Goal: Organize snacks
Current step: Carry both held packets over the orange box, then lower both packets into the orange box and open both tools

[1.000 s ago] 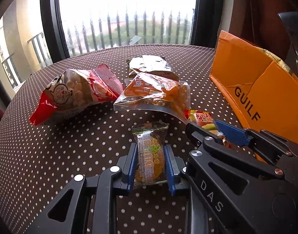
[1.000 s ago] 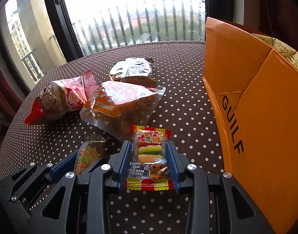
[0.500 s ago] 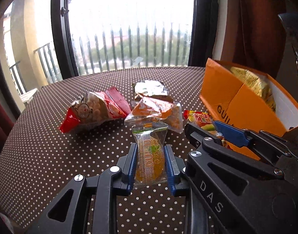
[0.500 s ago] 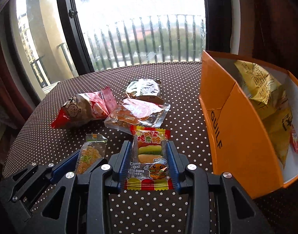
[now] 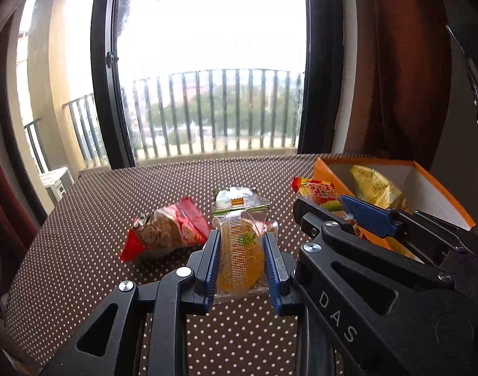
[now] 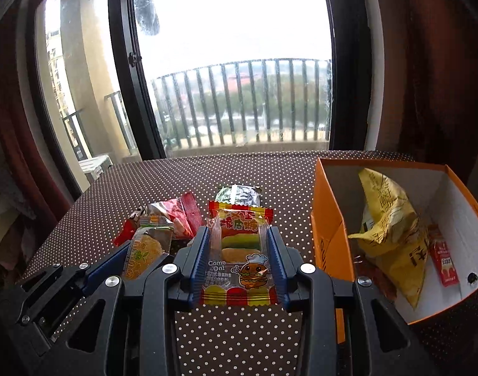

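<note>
The left gripper [image 5: 241,250] was clenched on a small clear packet holding an orange-yellow ridged jelly [image 5: 240,250], its blue pads pressing the packet's two long edges, and the packet hung in the air above the brown, white-dotted surface [image 5: 82,250]. Just beside it on the right, the right gripper [image 6: 239,257] was clenched in the same way on a clear packet of burger-shaped gummy candy with a red and yellow striped border [image 6: 239,250], which was likewise off the surface.

Lying on the surface beyond the grippers were a red and clear bag of round puffed snacks [image 5: 168,230] and, farther back, a silvery foil packet [image 6: 239,195] partly hidden behind the held candy. A further pack seemed to lie under the held packets, but I could not make it out.

To the right stood an open orange cardboard box with a white inside [image 6: 329,213]. Within it a crumpled yellow snack bag [image 6: 392,238] leaned, and a small red sachet [image 6: 442,260] lay against the white wall beside it. Behind everything, a tall black-framed window [image 6: 123,62] showed a balcony railing [image 6: 239,100].
</note>
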A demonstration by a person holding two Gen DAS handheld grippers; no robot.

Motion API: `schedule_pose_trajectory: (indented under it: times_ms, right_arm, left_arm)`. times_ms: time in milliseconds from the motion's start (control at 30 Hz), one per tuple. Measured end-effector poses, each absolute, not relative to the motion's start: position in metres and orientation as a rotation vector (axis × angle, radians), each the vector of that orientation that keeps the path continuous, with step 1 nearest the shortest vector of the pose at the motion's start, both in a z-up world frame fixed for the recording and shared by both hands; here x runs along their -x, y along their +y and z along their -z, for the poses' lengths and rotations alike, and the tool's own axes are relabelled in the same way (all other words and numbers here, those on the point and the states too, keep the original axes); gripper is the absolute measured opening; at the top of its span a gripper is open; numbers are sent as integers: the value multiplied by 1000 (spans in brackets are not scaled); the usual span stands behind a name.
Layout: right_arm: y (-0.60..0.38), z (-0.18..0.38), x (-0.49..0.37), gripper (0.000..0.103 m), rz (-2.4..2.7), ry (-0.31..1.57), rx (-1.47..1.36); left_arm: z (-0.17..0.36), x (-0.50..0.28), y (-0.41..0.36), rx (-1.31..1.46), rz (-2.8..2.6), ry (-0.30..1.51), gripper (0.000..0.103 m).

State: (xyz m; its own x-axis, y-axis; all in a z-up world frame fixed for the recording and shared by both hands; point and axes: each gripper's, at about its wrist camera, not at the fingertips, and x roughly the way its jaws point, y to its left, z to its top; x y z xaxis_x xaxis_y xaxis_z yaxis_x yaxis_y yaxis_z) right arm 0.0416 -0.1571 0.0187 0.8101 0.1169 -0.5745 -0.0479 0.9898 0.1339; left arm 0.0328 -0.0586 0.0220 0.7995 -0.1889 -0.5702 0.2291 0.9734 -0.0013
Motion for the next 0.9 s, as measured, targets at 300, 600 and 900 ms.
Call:
schedule_pose_trajectory:
  times_ms: [300,600,900]
  right_arm:
    - [-188,-50,-43,40,-63,554,-125]
    - [-246,-53,-50,40,20,536,-173]
    - [-308,-45,-65,40,120,550,-220]
  left_arm:
    - [-50,-45,-88,-74,262,546,26]
    - [-55,-66,-146,-110,355,537,26]
    - [-51,-87,-215,-161,448,562,26]
